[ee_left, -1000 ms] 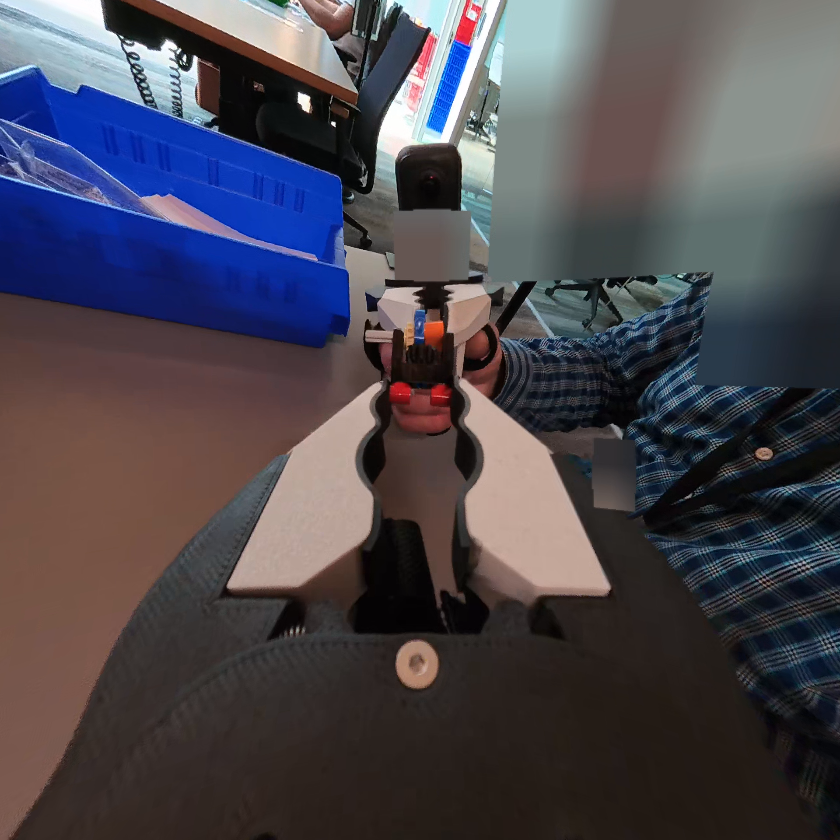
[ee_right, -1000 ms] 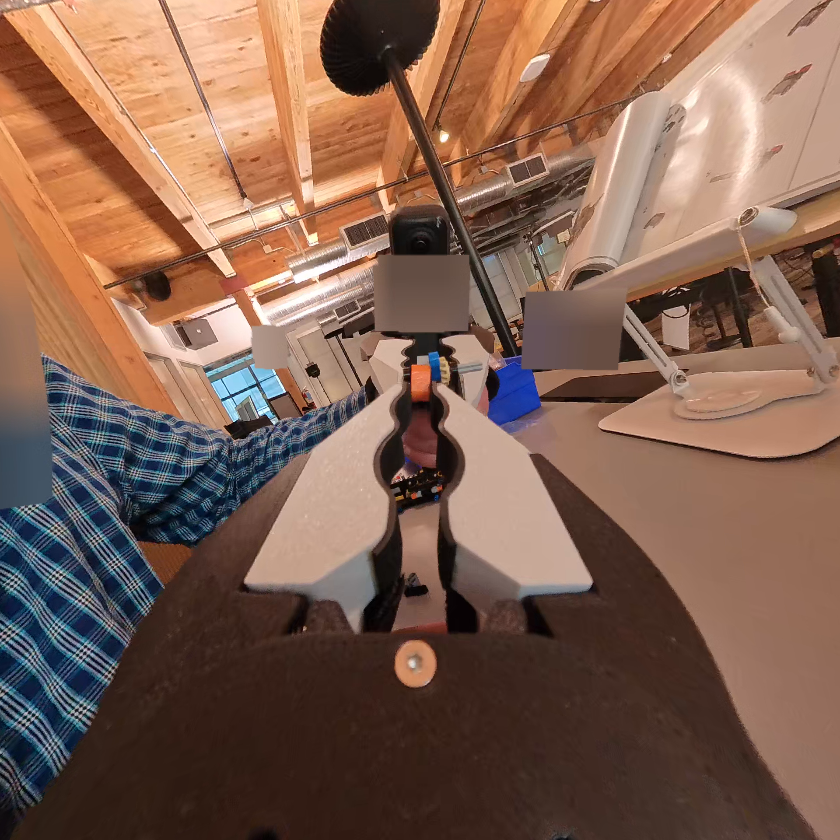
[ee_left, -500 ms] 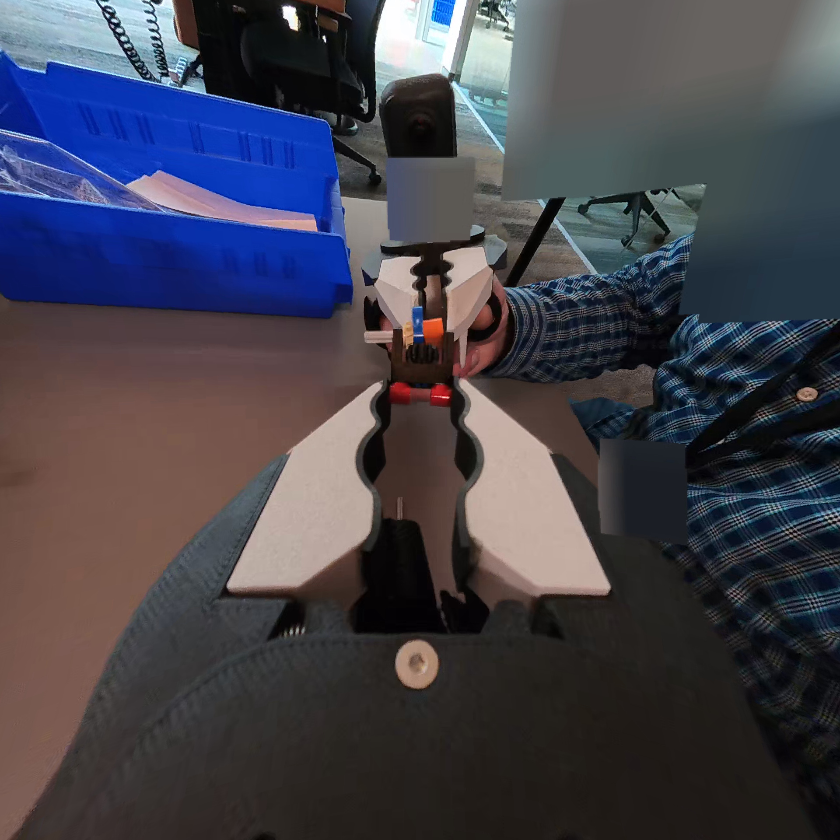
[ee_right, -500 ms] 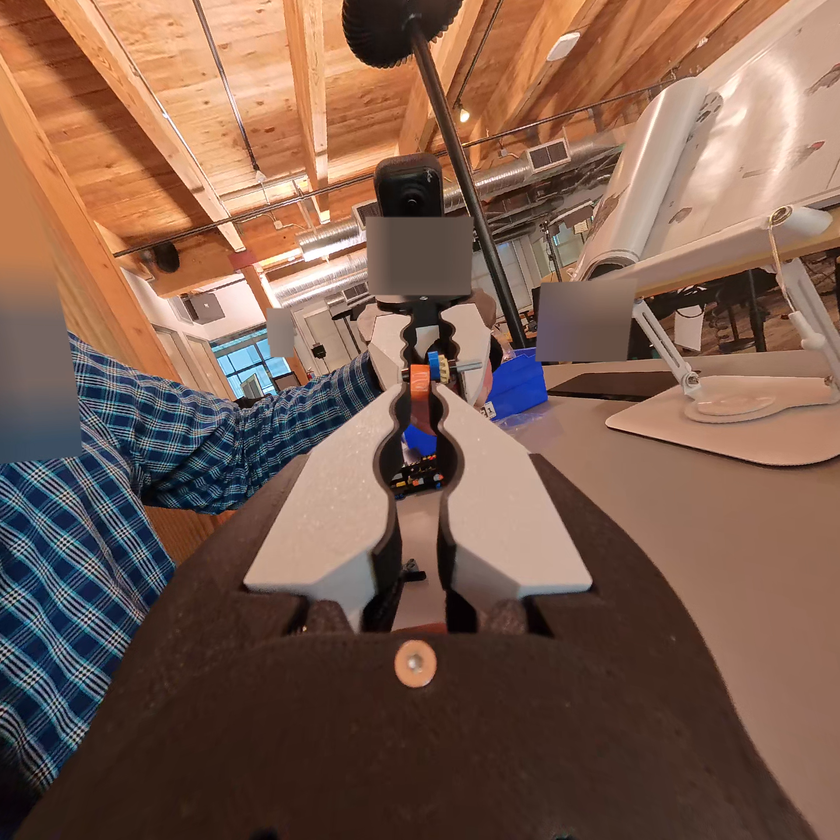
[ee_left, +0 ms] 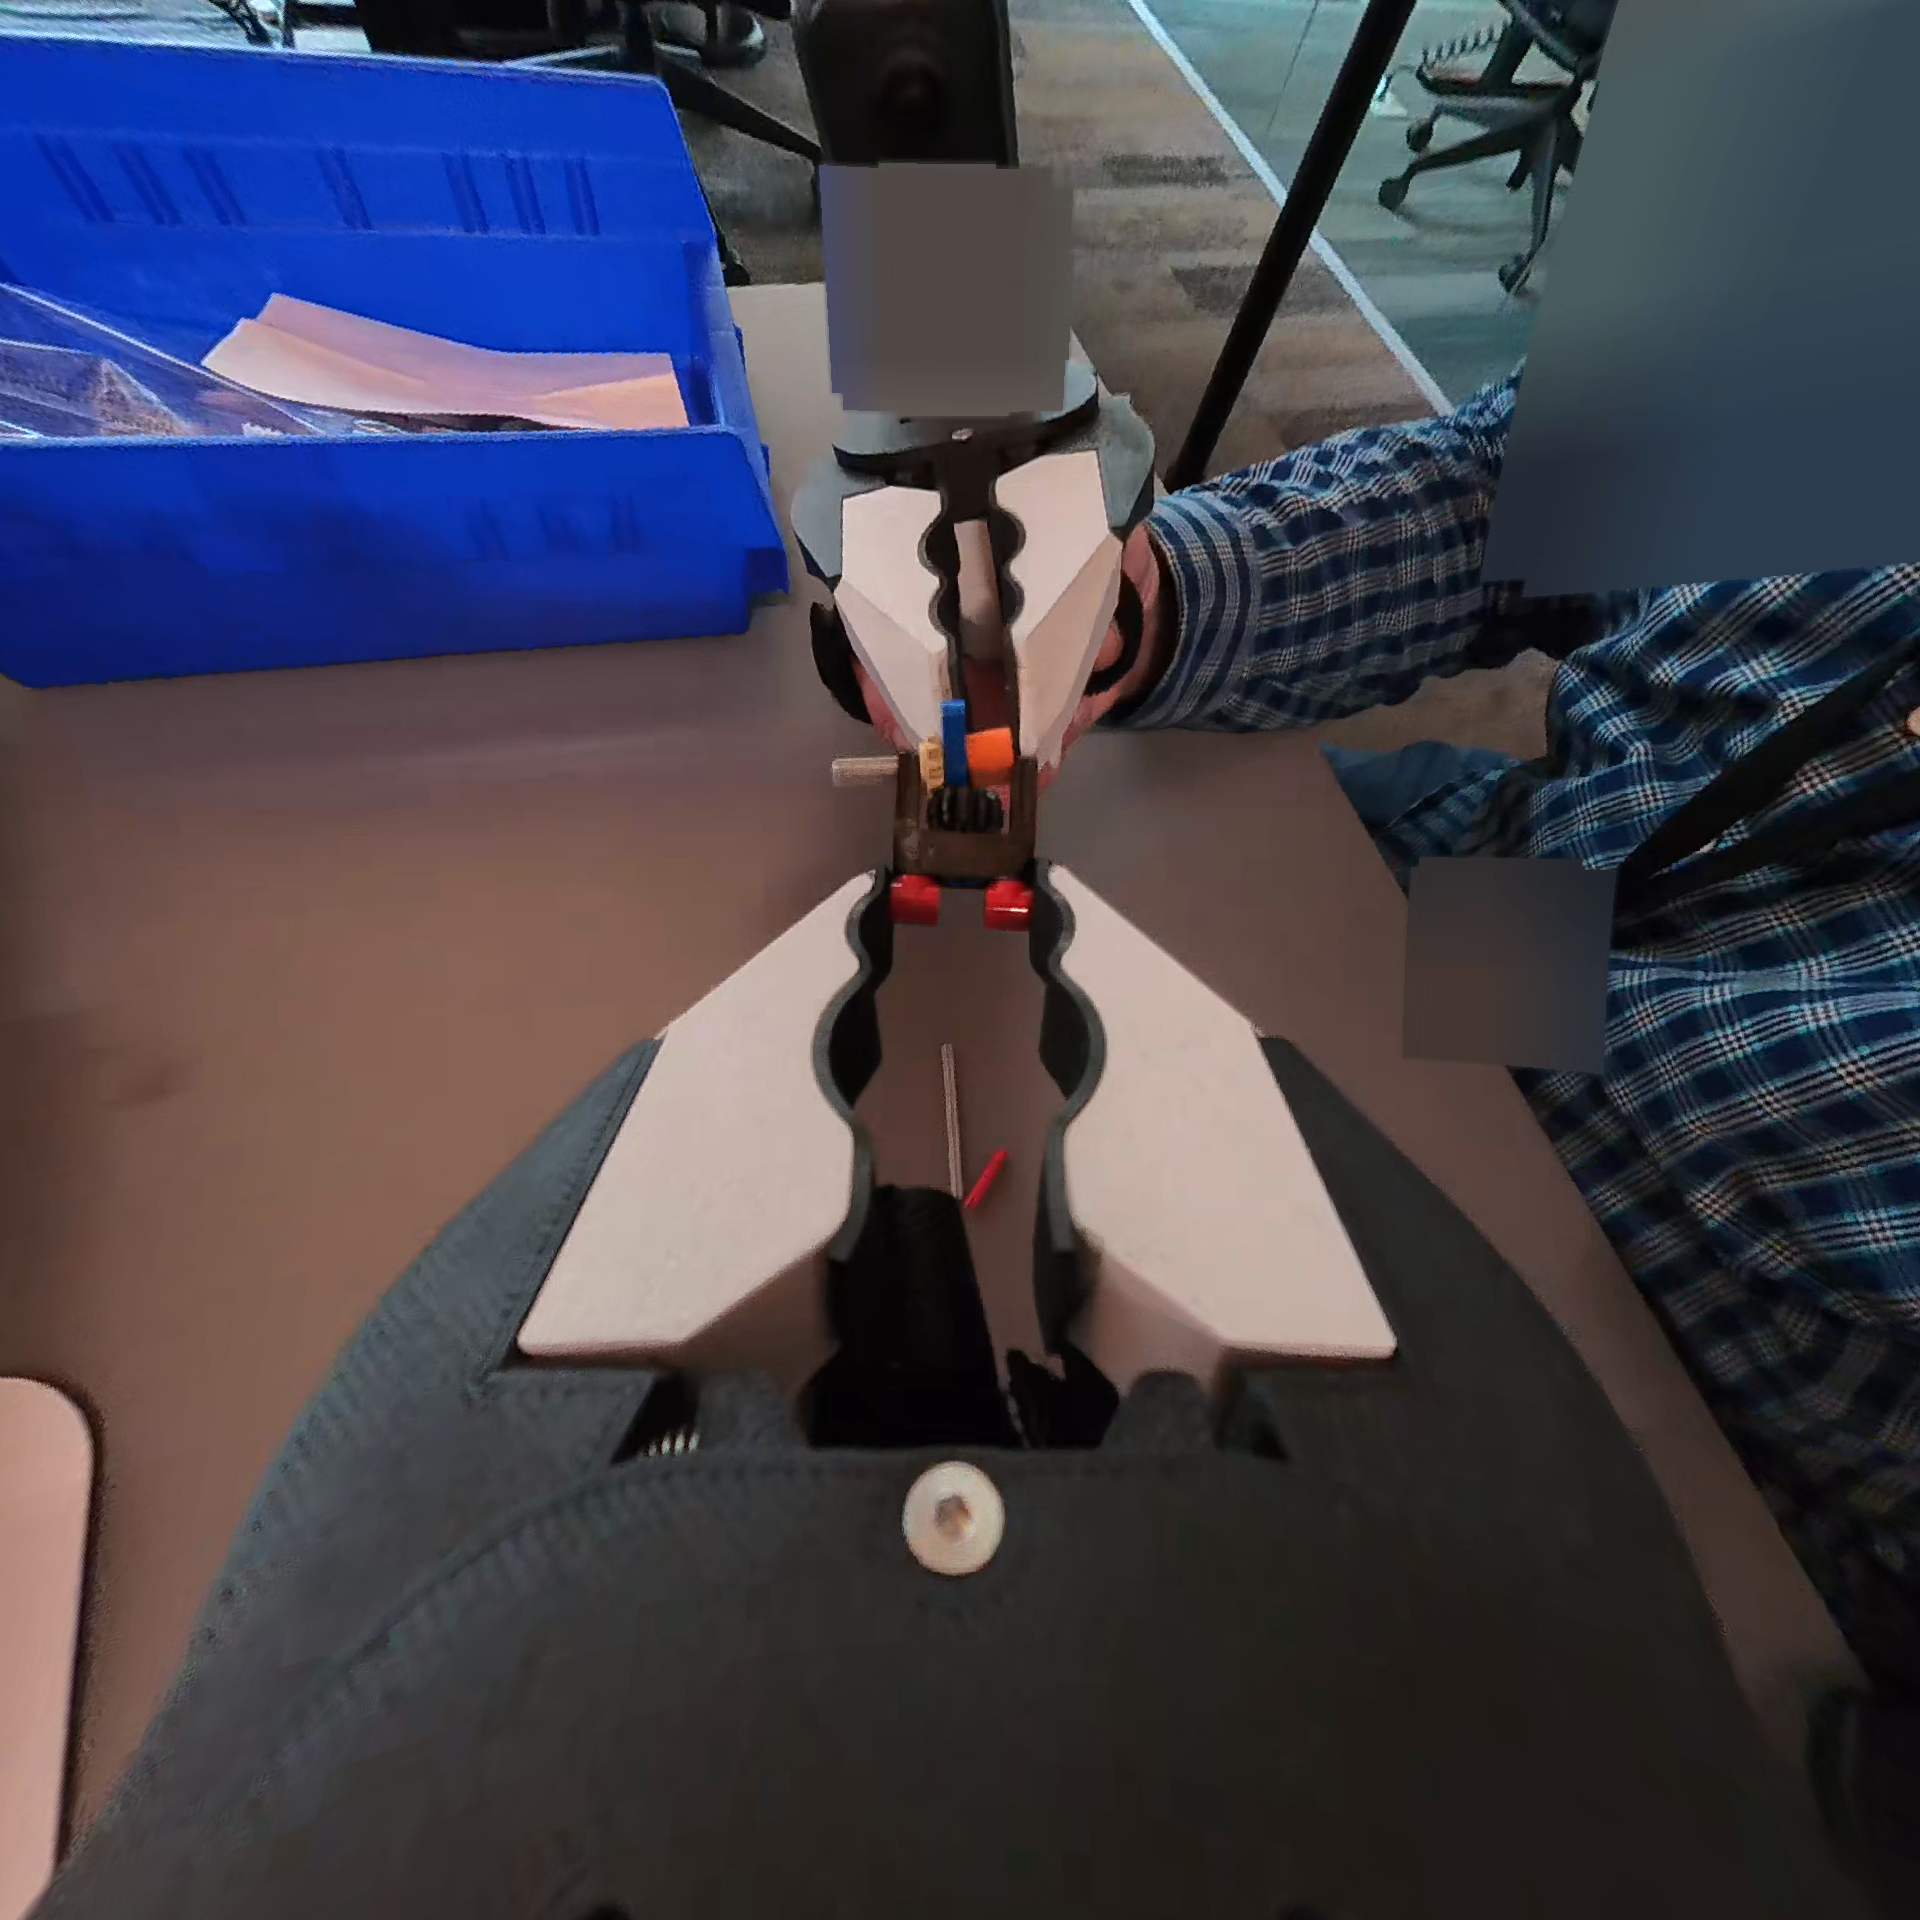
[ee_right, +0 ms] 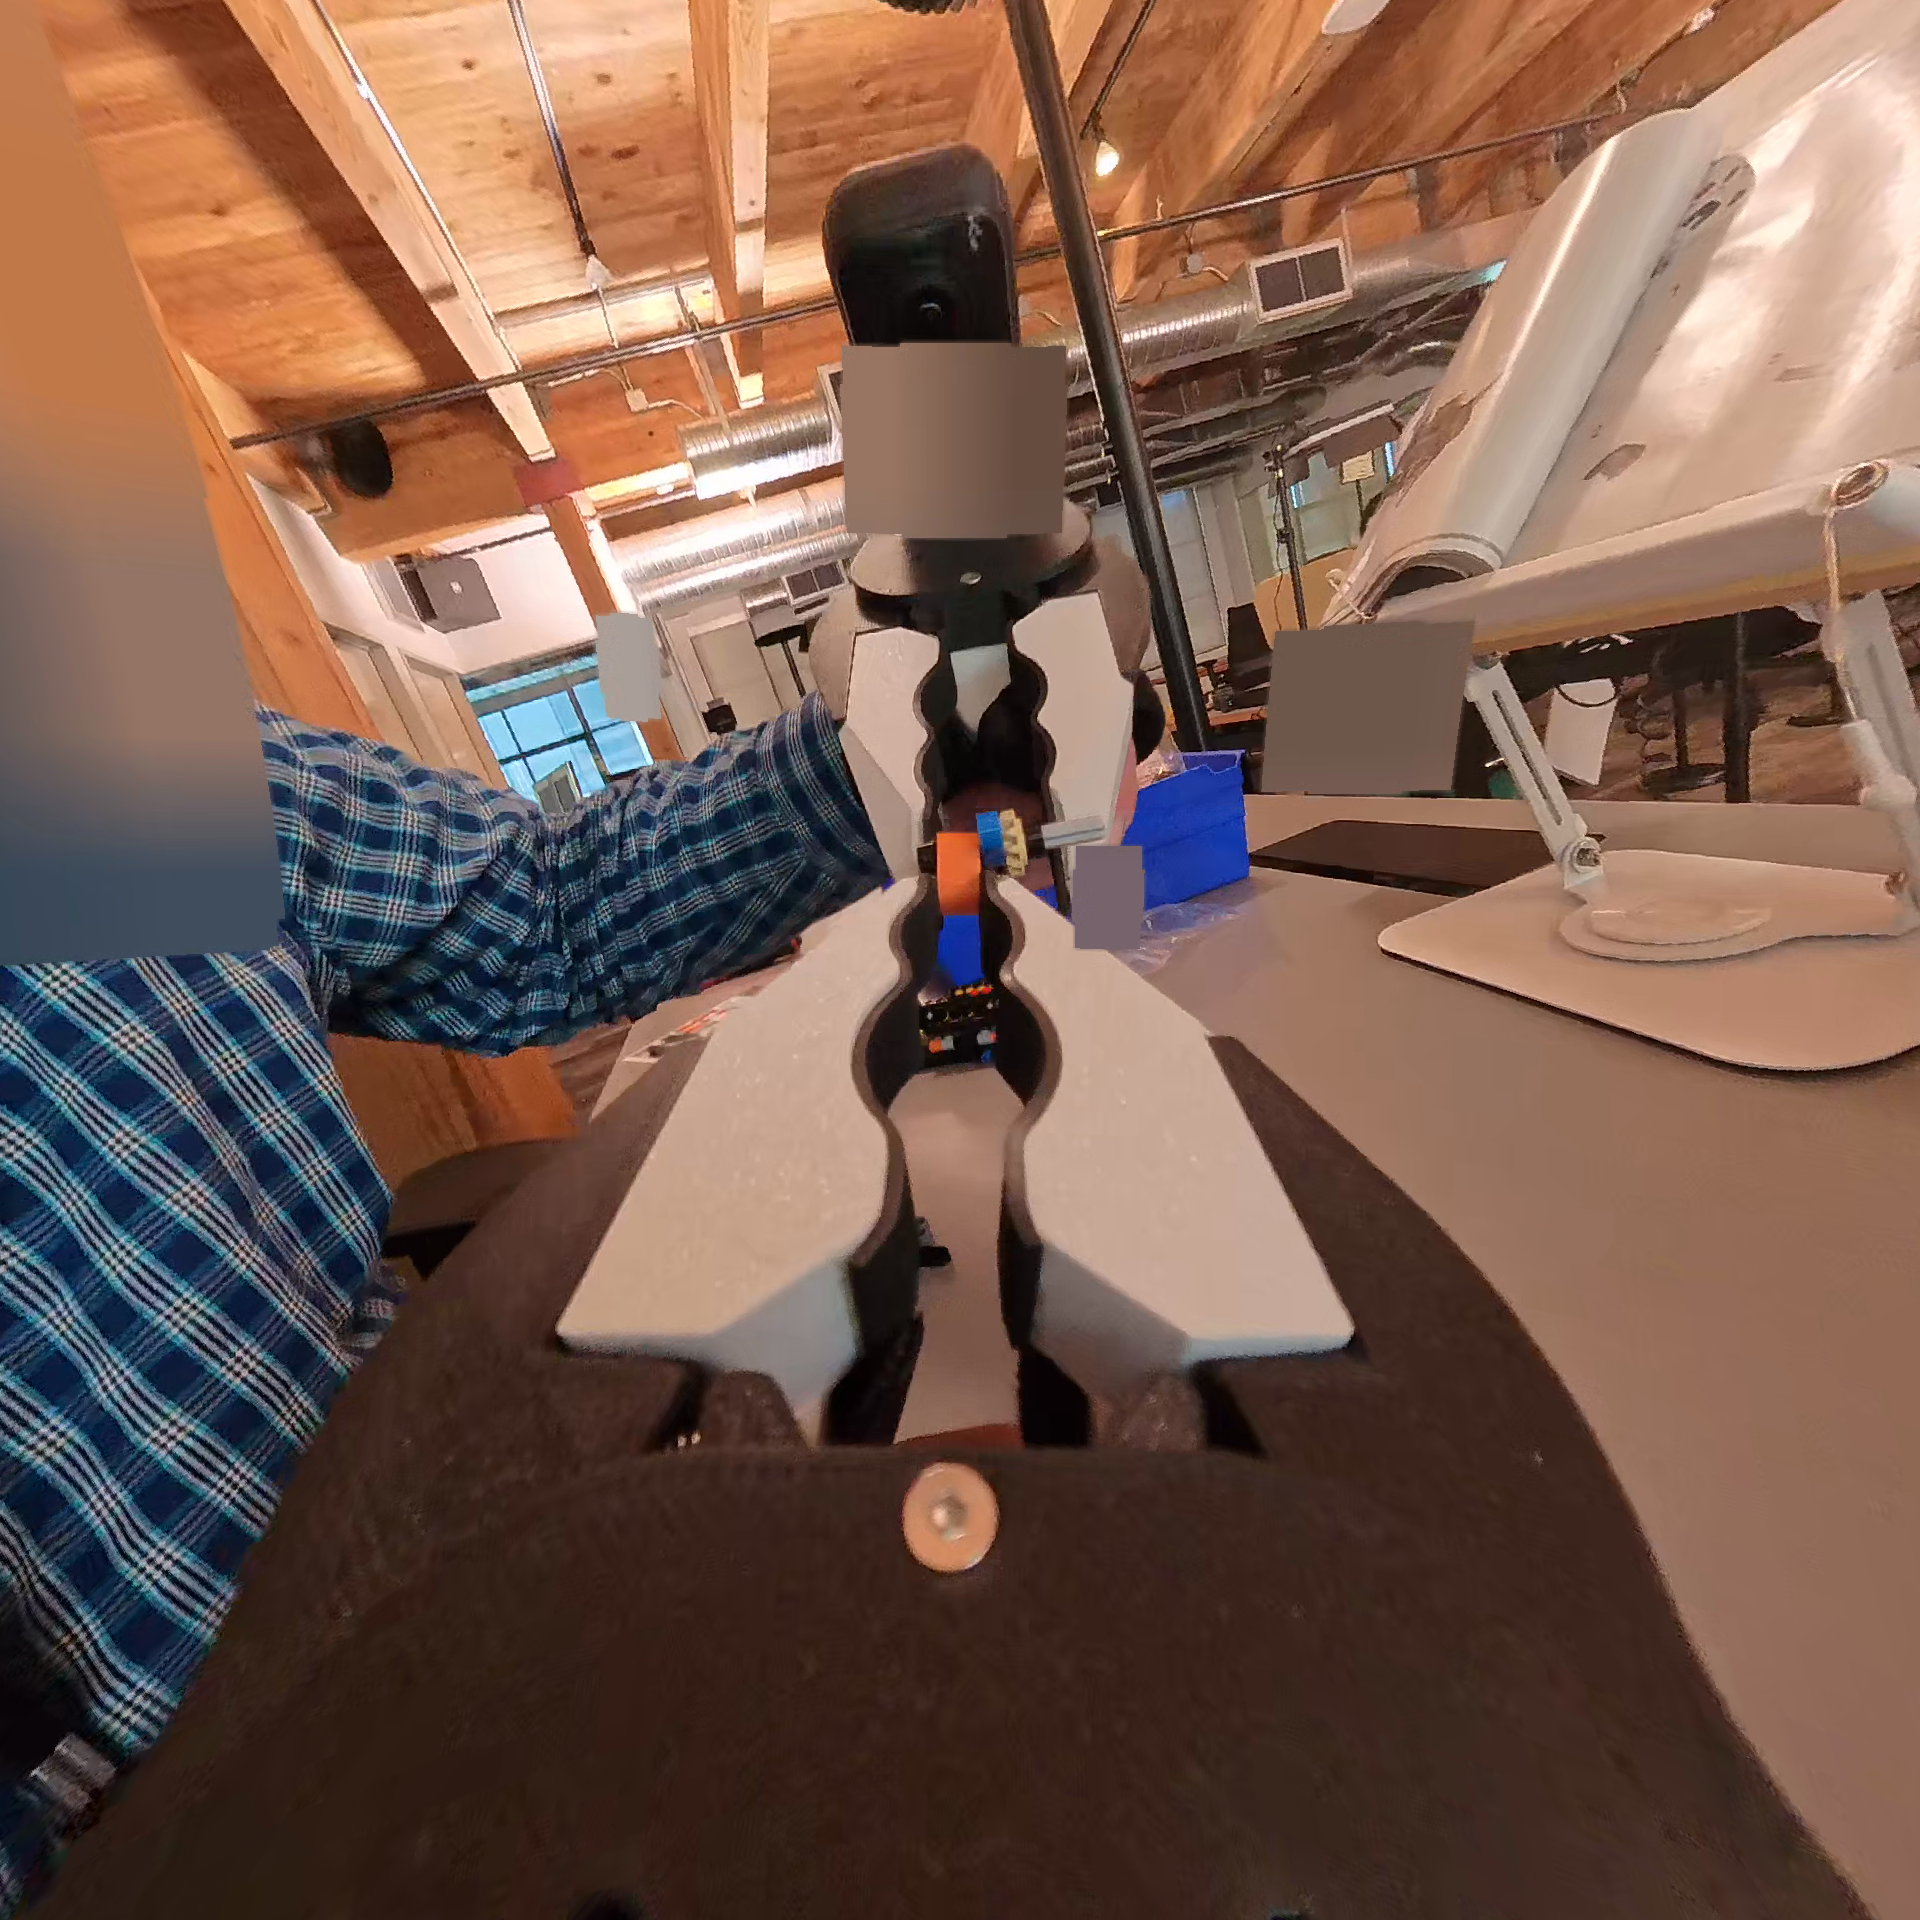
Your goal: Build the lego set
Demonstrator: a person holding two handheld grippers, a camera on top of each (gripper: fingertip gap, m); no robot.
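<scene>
My left gripper point(ee_left: 961, 899) is shut on a small lego assembly point(ee_left: 961, 831): a black frame with a black gear and two red pieces at my fingertips. My right gripper point(ee_right: 956, 894) faces it head-on and is shut on an orange piece point(ee_right: 956, 878). That piece sits on a grey axle point(ee_right: 1075, 831) with a blue part point(ee_right: 992, 831) and a tan gear point(ee_right: 1016, 847). In the left wrist view the orange piece point(ee_left: 987, 753) rests at the top of the black frame, with the right gripper point(ee_left: 977, 717) behind it. The left gripper point(ee_right: 982, 790) shows beyond the orange piece.
A blue bin point(ee_left: 364, 520) with paper and bags stands at the far left. A loose grey axle point(ee_left: 951, 1122) and a small red piece point(ee_left: 984, 1179) lie on the table under my left gripper. A white book stand point(ee_right: 1662, 956) holds an open booklet at the right. A black pole point(ee_left: 1278, 239) rises behind. My two grippers' fingertips are within a few centimetres of each other. From the left gripper's tips to the loose grey axle point(ee_left: 951, 1122) is close to 15 centimetres.
Both grippers have tilted down and closed in on each other, still joined at the lego parts. The table, loose axle and red piece have come into the left view.
</scene>
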